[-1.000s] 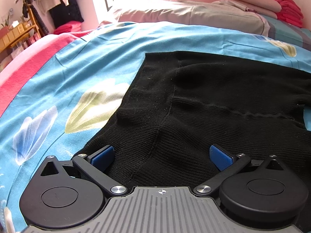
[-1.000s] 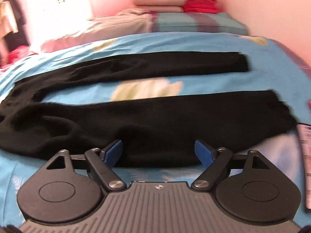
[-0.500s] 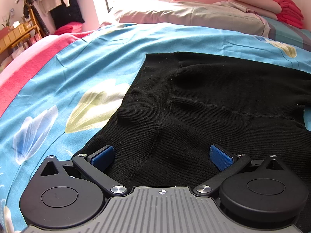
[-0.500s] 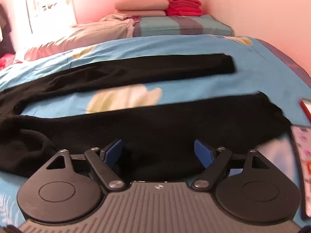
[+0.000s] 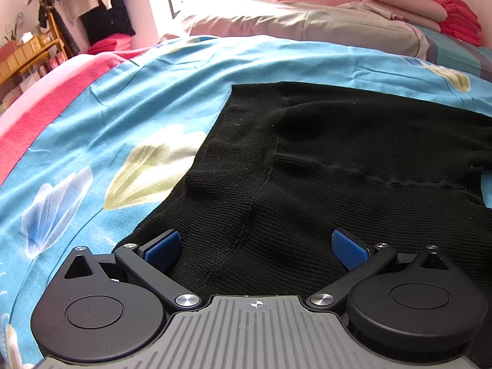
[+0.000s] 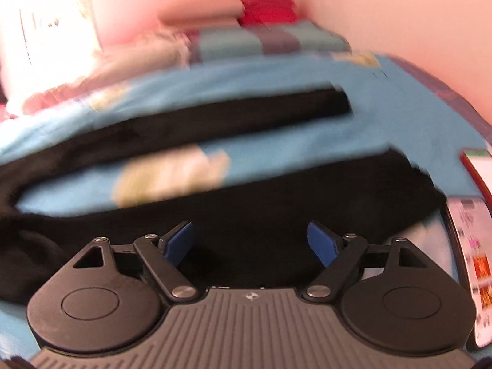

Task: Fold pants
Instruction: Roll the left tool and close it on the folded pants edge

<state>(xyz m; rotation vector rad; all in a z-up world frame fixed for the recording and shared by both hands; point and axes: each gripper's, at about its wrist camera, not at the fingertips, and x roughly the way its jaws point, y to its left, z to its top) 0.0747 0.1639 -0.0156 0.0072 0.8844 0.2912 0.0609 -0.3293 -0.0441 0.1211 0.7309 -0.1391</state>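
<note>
While the black pants [image 5: 338, 160] are spread flat on the blue bedspread [image 5: 138, 98], both the left claw [image 5: 256, 247] and right claw [image 6: 250, 243] are held wide apart over them; a phone [image 6: 470, 246] is seen beside the leg end.

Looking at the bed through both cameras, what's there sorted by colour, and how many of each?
Black: 1, the pants
Blue: 1, the bedspread
Red: 1, the folded stack
Beige: 1, the pillow
Total: 4
</note>
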